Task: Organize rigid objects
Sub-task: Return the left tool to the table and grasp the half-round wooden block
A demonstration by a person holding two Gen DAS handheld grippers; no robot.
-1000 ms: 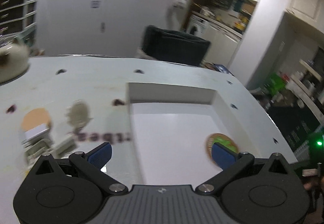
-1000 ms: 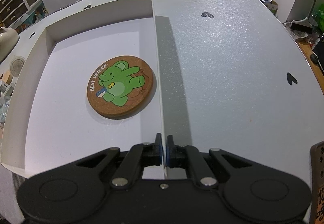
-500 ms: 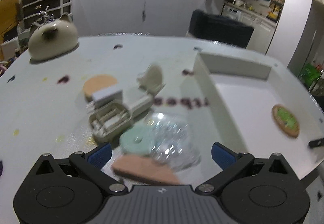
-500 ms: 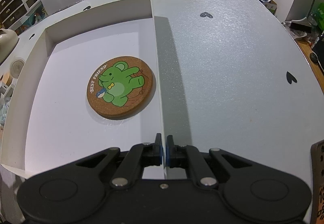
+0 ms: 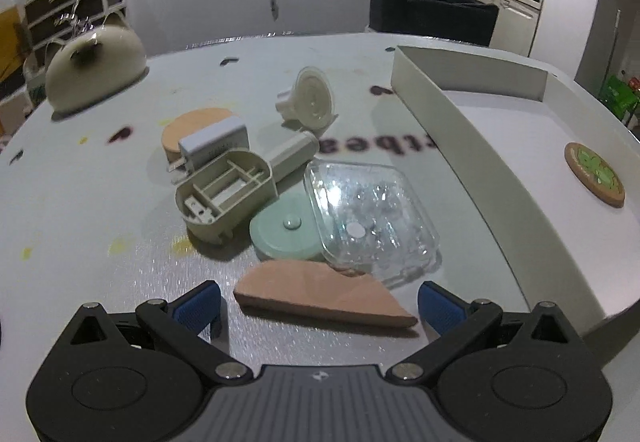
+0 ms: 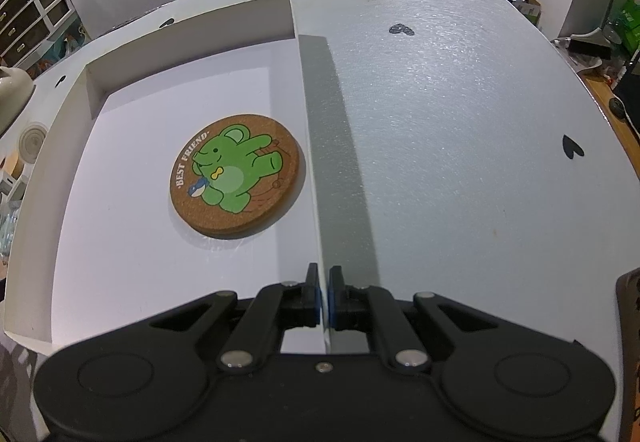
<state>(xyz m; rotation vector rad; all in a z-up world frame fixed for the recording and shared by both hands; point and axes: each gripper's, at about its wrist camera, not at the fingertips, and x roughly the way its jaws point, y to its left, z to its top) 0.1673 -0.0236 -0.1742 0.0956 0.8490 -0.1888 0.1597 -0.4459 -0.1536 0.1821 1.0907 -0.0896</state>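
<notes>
My left gripper point(image 5: 319, 302) is open, just before a pinkish wedge-shaped piece point(image 5: 324, 299) lying between its fingers on the table. Behind it are a clear plastic case point(image 5: 370, 218), a mint round disc point(image 5: 284, 232), a beige battery holder point(image 5: 226, 196), a white plug point(image 5: 214, 143), a cork disc point(image 5: 188, 126) and a suction cup point(image 5: 314, 102). My right gripper point(image 6: 323, 300) is shut on the right wall point(image 6: 310, 170) of the white tray point(image 6: 76, 210). A cork coaster with a green bear point(image 6: 236, 174) lies in the tray; it also shows in the left wrist view point(image 5: 594, 174).
A beige cat-eared dome point(image 5: 94, 68) stands at the table's far left. The tray's left wall point(image 5: 464, 130) runs along the right of the pile. A black chair point(image 5: 432, 16) stands behind the table. The table point(image 6: 460, 130) bears small black heart marks.
My left gripper has swung left from over the tray to the pile of objects and come in close to the pink wedge. My right gripper has held still on the tray wall.
</notes>
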